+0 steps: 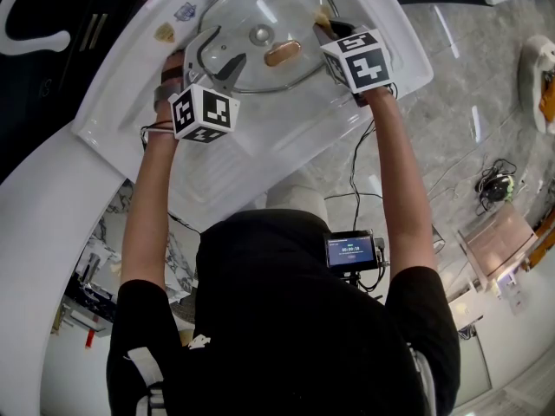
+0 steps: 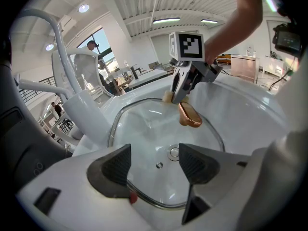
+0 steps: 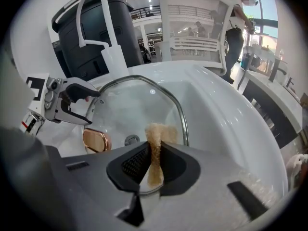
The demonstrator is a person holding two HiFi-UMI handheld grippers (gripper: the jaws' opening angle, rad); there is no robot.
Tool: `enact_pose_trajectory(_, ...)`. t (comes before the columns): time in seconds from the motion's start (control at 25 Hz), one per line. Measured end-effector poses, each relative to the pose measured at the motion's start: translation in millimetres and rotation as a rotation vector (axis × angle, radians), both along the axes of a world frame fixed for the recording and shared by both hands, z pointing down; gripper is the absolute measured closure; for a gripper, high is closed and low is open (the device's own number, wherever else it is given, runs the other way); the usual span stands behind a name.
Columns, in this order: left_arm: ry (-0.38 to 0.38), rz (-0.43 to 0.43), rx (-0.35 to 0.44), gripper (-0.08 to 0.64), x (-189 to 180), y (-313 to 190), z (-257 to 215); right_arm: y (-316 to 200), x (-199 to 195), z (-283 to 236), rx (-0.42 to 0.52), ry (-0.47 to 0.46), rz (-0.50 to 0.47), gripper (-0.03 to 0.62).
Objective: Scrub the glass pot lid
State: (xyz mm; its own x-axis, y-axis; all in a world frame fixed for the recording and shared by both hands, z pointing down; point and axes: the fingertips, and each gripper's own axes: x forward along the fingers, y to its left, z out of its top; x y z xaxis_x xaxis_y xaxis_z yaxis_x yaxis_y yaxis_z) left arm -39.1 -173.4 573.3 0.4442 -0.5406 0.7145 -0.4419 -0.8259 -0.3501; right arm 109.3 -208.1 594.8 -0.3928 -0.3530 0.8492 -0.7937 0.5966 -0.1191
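Note:
A glass pot lid [image 1: 260, 11] with a copper handle [image 1: 283, 54] lies flat in the white sink [image 1: 286, 133]. My left gripper [image 1: 217, 59] hovers open over the lid's near left rim; in the left gripper view the lid [image 2: 154, 129] shows between its spread jaws [image 2: 156, 165], which hold nothing. My right gripper [image 1: 329, 28] is at the lid's far right rim, shut on a tan scrub sponge [image 3: 155, 148] that is pressed to the glass [image 3: 130, 105]. The left gripper view shows the right gripper [image 2: 179, 97] and sponge [image 2: 167, 97] beside the copper handle [image 2: 190, 114].
A white faucet [image 2: 57, 66] arches over the sink's far side. Behind it stand a black bin [image 3: 96, 37] and a white rack [image 3: 192, 28]. The sink's raised walls [image 3: 231, 109] surround the lid. Cables trail on the marble floor [image 1: 451, 102].

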Motion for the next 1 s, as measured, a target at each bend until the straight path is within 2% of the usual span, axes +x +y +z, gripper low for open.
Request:
enact_pose_trajectory(0.44, 0.002, 0.001, 0.002, 0.262, 0.7, 0.1, 0.2, -2.7, -3.3, -3.0, 0.010, -0.002, 0.000, 0.561)
enact_pose_trajectory(1.0, 0.006, 0.000, 0.003, 0.262, 0.1, 0.1, 0.5, -15.6, -30.0, -19.4, 0.038, -0.037, -0.033, 0.561)
